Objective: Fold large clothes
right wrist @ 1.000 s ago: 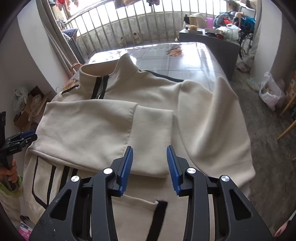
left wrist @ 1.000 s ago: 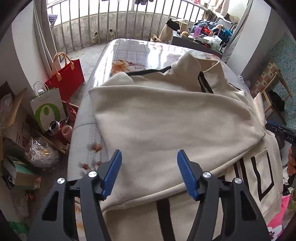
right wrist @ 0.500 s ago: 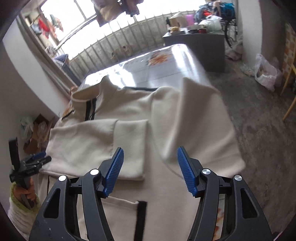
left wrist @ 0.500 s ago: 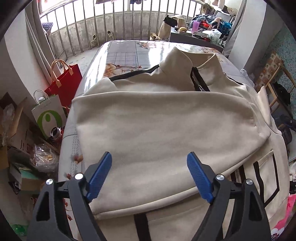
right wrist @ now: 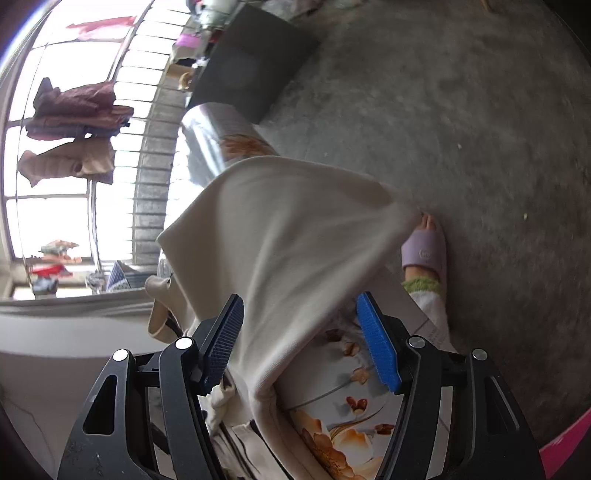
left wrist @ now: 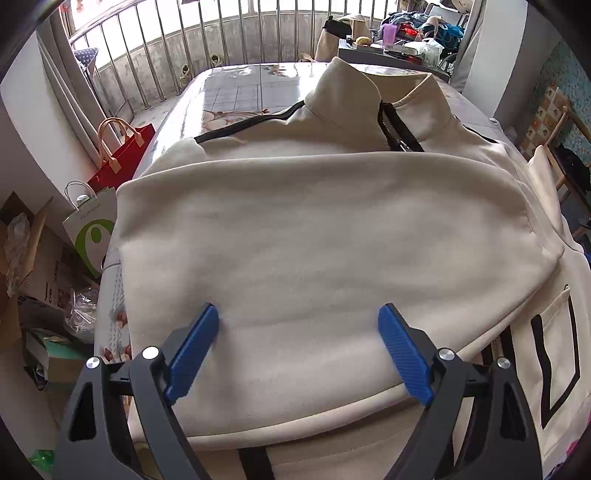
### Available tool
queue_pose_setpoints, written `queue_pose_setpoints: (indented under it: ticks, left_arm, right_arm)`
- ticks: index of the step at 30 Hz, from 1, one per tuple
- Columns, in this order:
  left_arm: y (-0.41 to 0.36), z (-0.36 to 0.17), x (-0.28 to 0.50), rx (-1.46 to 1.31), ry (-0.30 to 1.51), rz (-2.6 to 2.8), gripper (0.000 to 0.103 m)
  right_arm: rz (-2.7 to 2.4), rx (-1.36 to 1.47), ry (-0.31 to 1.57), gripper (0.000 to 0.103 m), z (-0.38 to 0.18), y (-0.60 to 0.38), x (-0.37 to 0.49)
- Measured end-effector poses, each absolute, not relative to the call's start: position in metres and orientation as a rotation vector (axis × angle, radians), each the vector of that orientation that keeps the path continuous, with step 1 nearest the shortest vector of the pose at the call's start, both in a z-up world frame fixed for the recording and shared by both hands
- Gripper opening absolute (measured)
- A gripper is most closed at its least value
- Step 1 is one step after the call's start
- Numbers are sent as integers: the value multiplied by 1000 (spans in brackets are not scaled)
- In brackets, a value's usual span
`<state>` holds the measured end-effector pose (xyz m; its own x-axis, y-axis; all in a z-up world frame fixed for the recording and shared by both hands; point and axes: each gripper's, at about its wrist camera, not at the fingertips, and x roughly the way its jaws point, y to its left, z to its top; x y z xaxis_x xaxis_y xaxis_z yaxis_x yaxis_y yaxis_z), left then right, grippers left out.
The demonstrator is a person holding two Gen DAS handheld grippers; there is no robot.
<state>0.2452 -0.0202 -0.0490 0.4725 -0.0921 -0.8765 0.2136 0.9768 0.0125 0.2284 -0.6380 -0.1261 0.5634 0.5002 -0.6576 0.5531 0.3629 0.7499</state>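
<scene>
A large cream jacket (left wrist: 314, 240) with black trim lies spread on the table (left wrist: 236, 92), collar (left wrist: 369, 92) at the far end. One sleeve is folded flat across its chest. My left gripper (left wrist: 298, 314) hovers over that sleeve's near edge. Its jaws are opening and grip nothing. In the right wrist view the picture is rolled sideways. A loose cream part of the jacket (right wrist: 288, 229) hangs over the table's side. My right gripper (right wrist: 300, 299) stands wide with that fabric's edge between its fingers, the pads not pressing it.
Left of the table stand a red bag (left wrist: 122, 155), a white paper bag (left wrist: 92, 225) and cardboard boxes (left wrist: 40, 266). A cluttered dark side table (left wrist: 391, 55) and window bars (left wrist: 221, 33) lie beyond. A person's foot in a purple slipper (right wrist: 424, 251) stands beside the floral tablecloth (right wrist: 332, 413).
Left jaws widened and came lower and closer over the folded sleeve. The right gripper let the cuff go, rolled sideways, swung to the table's right side and now straddles hanging fabric.
</scene>
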Motion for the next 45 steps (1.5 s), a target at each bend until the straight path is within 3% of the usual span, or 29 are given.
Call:
queue_pose_setpoints:
  ticks: [12, 14, 16, 18, 19, 25, 29, 32, 35, 38, 41, 44, 45]
  left_arm:
    - [-21, -48, 245, 118, 1055, -190, 86]
    - [-20, -48, 245, 110, 1054, -192, 86]
    - [-20, -48, 245, 101, 1053, -194, 86]
    - [-18, -47, 245, 94, 1051, -197, 86]
    - [-18, -47, 245, 91, 1049, -198, 86]
    - [-17, -47, 244, 94, 1042, -208, 86]
    - [-16, -47, 241, 96, 1040, -214, 86]
    - [-13, -46, 241, 95, 1036, -211, 86]
    - [-9, -45, 240, 89, 1030, -199, 86]
    - [-6, -45, 238, 78, 1026, -191, 86]
    - [-7, -48, 238, 91, 1025, -188, 86]
    - [-10, -50, 237, 121, 1018, -185, 86]
    - [-10, -50, 237, 125, 1014, -186, 86]
  right_arm:
    - [-71, 1704, 1030, 63, -205, -655, 242]
    - [-74, 1734, 1000, 51, -209, -657, 244]
    - [-93, 1756, 958, 19, -210, -661, 244]
    - [-118, 1757, 904, 4, -206, -667, 241]
    - [-136, 1747, 870, 3, -202, -670, 238]
    - [-205, 1352, 685, 2, -111, -664, 242]
    - [-67, 808, 651, 2, -8, -586, 264]
    - [100, 351, 683, 2, 38, -486, 269]
    - [269, 39, 761, 3, 29, -396, 258]
    - [389, -117, 896, 4, -14, -335, 247]
    - [391, -203, 987, 21, -57, -310, 240]
    - [387, -203, 984, 34, -61, -311, 231]
    - [398, -174, 998, 45, -58, -314, 229]
